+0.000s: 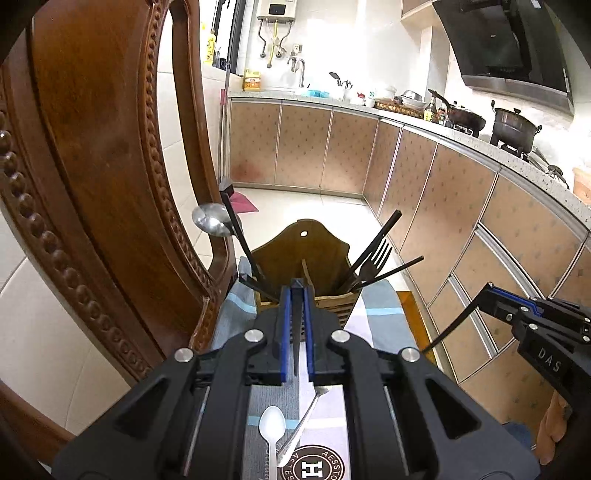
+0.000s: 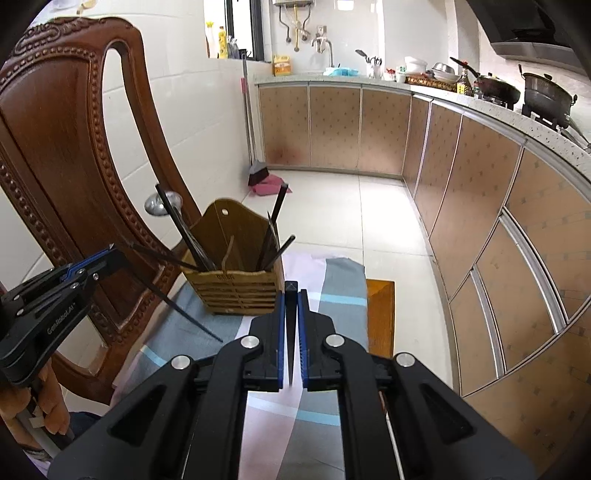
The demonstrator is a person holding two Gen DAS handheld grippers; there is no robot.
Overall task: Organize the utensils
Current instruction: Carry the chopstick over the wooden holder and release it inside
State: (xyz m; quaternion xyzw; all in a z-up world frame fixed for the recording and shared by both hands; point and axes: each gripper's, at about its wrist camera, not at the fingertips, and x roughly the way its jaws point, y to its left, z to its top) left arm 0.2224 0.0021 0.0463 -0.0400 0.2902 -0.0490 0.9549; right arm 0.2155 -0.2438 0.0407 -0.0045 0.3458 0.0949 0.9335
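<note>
Each tool is gripping one black chopstick: left tool (image 1: pixel 296 291), right tool (image 2: pixel 291 295). Tips should be lowered upright into the wooden holder (image 2: pixel 240 291) at frame centre.

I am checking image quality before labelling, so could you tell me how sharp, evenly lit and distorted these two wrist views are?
Left wrist view: sharp throughout, strong fisheye bend in the counter edge, window glare on the steel ladle, dark vignette corners. Right wrist view: equally sharp, cabinets curve markedly, wall behind the tap is overexposed, no motion blur on the utensil holder.
</note>
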